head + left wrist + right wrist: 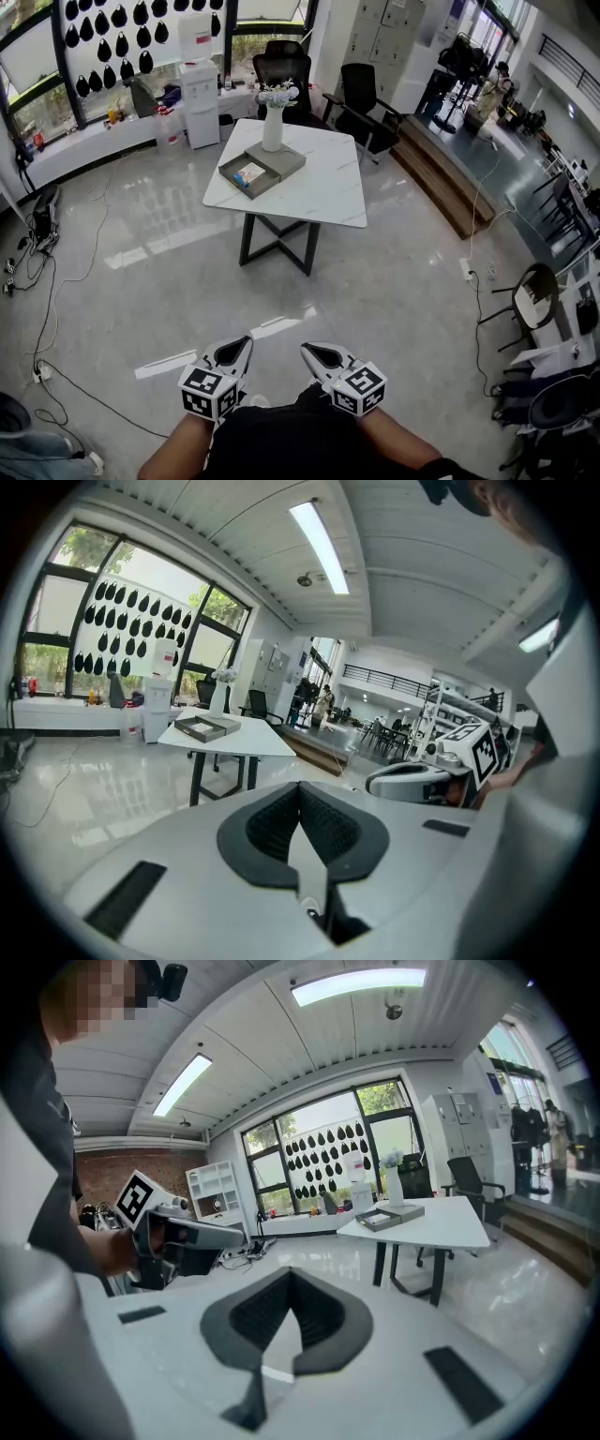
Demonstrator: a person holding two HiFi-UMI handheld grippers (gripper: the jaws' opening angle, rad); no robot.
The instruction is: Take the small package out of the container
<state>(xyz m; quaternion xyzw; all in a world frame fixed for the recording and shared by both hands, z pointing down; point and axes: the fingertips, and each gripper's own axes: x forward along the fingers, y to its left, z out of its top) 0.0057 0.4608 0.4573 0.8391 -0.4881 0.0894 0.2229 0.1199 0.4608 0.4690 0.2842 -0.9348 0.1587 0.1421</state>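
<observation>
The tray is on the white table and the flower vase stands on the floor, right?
Not quite. The head view shows the vase standing on the table, next to the tray, not on the floor. The tray is on the table, as you said.

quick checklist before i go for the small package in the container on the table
1. Small package lies in the container: ok.
2. Left tongs and right tongs empty: ok.
3. Tongs open for a grasp: not ok, both are shut.
4. Table within reach: not ok, it stands across the floor.
5. Room between the vase and the container: cannot tell.
</observation>
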